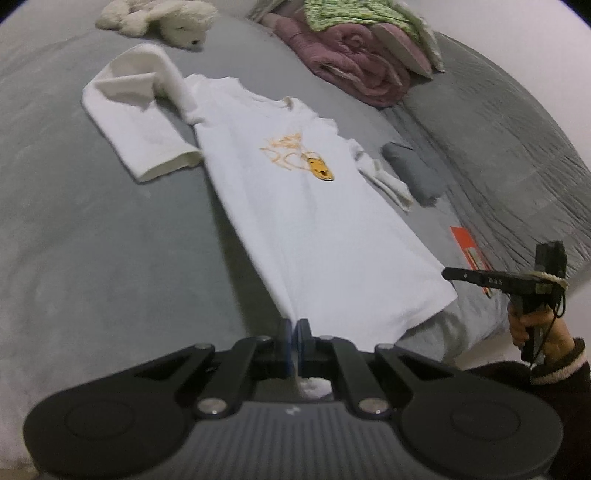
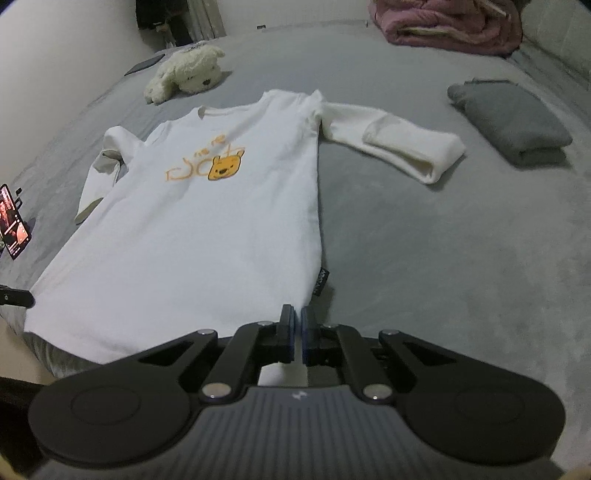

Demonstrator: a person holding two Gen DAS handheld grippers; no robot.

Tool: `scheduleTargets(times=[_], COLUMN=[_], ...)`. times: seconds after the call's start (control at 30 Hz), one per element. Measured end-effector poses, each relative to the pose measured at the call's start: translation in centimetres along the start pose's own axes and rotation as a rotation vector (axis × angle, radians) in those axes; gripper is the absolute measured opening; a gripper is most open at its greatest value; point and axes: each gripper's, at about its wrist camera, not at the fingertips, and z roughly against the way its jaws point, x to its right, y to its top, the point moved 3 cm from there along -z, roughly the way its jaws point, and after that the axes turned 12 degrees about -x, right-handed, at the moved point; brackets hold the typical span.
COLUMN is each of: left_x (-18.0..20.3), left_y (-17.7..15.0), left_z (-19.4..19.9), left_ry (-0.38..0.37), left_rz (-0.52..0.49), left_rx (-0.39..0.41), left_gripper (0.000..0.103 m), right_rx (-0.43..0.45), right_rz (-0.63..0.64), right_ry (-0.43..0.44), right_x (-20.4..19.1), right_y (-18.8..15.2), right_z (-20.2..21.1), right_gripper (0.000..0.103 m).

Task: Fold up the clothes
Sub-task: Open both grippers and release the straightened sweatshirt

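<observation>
White shirt (image 2: 207,221) hem, prob. btwn claws (image 2: 297,325)

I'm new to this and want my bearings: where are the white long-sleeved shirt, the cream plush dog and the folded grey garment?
white long-sleeved shirt (image 2: 207,229): right wrist view, chest panel.
cream plush dog (image 2: 192,72): right wrist view, head.
folded grey garment (image 2: 513,122): right wrist view, top face.

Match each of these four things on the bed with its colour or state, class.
Column one:
1. long-sleeved top with a bear print
2. fluffy toy dog
3. folded cloth bundle
4. rolled blanket

Column two:
a. pink
b. grey
c. cream, lying on its side
d. white, spread flat, hem pinched by both claws

Pairs: 1-d, 2-c, 3-b, 4-a
</observation>
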Motion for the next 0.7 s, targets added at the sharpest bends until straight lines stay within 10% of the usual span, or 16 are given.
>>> scheduleTargets(times=[0.5,0.7], left_x=[-1.1,-2.1], left_y=[0.1,1.9], left_z=[-2.8,-1.5], left_ry=[0.101,0.111], left_rz=[-0.019,0.028], left_rx=[-0.111,-0.048], left_gripper=[0.004,0.032], right_rx=[-0.134,-0.094], right_rz=[-0.015,-0.059], right_ry=[-0.005,-0.007], right_x=[0.6,1.3], right_y=[-0.6,1.0], right_z=[-4.5,-3.6], right_gripper=[0.008,0.027])
